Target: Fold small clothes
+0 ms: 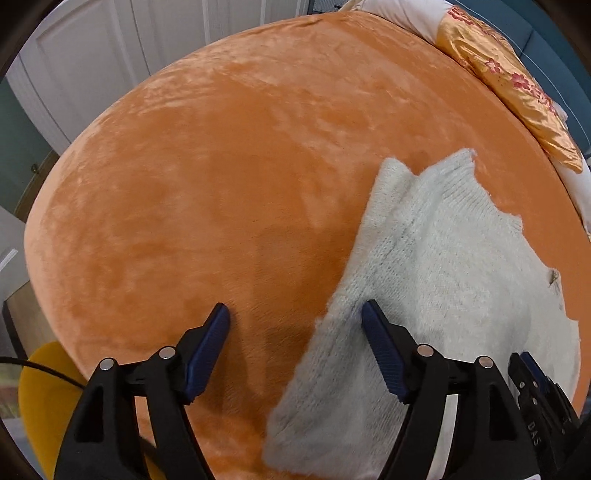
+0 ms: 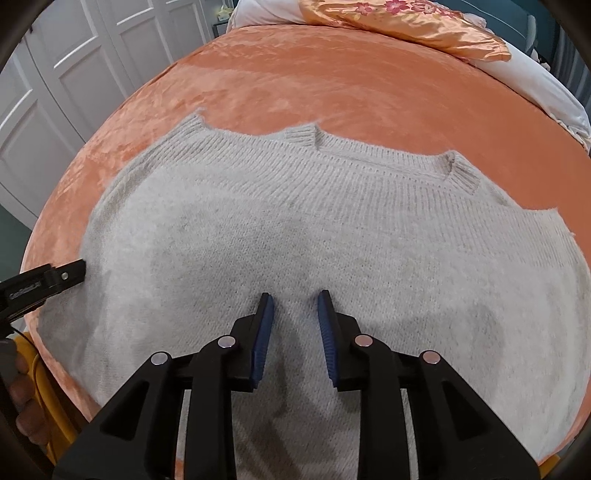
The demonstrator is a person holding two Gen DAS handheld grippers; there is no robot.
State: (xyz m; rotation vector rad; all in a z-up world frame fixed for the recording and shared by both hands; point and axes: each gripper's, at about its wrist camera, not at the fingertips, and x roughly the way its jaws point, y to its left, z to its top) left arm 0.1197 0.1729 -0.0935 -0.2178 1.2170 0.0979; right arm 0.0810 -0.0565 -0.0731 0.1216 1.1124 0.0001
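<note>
i hold my left gripper [image 1: 295,317] over the left edge of the pale knit sweater [image 1: 436,280], pointing steeply down. its jaws stand wide apart with nothing between the pads: the left blue pad hangs above the bare orange bed cover [image 1: 207,184], the right pad above the sweater's fuzzy edge, and neither presses on the cloth as far as i can see. my right gripper [image 2: 295,295] hangs over the middle of the sweater [image 2: 295,221], its jaws only narrowly parted, and no fold of knit sits between the pads; they grip nothing. the sweater lies spread flat on the orange bed cover [image 2: 295,85], its ribbed band running across the far side in the right wrist view, with two small ribbed tabs standing up along that edge. at the head of the bed lies a shiny orange pillow with pink flowers [image 2: 413,26] on white bedding [image 2: 535,77]. white panelled doors [image 2: 62,66] stand beyond the bed's left side.
</note>
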